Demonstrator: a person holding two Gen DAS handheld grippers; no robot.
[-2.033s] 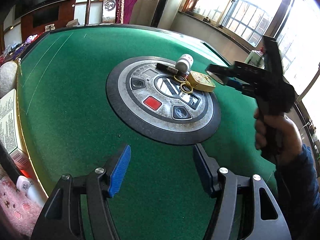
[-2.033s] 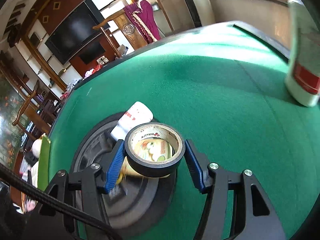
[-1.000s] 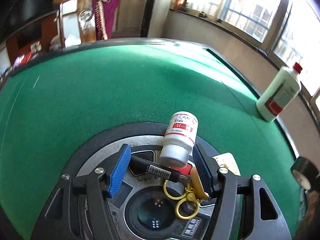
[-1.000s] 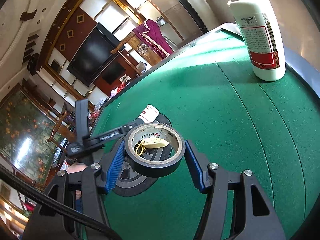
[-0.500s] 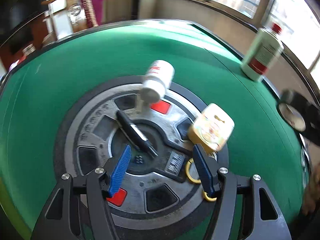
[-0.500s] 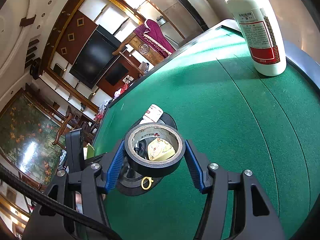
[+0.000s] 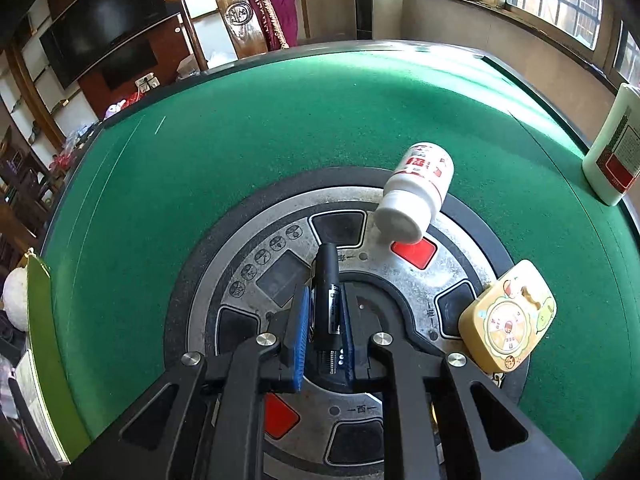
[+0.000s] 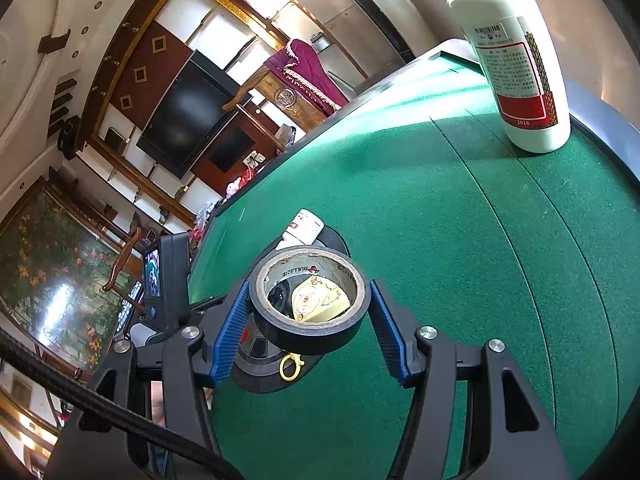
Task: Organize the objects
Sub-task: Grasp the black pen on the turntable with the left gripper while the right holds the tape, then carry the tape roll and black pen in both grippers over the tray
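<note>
Tape roll (image 8: 307, 304) sits in right gripper (image 8: 306, 330); marker (image 7: 328, 292) in left gripper (image 7: 324, 320).

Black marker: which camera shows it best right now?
Left wrist view. The black marker lies on the table's round centre panel, clamped between the left gripper's blue fingers, label visible. The right wrist view doesn't show it; the tape roll blocks that area.

Our left wrist view looks steeply down, close over the counter (image 7: 240, 152); our right view looks low across it; both share the pill bottle (image 7: 416, 196).
</note>
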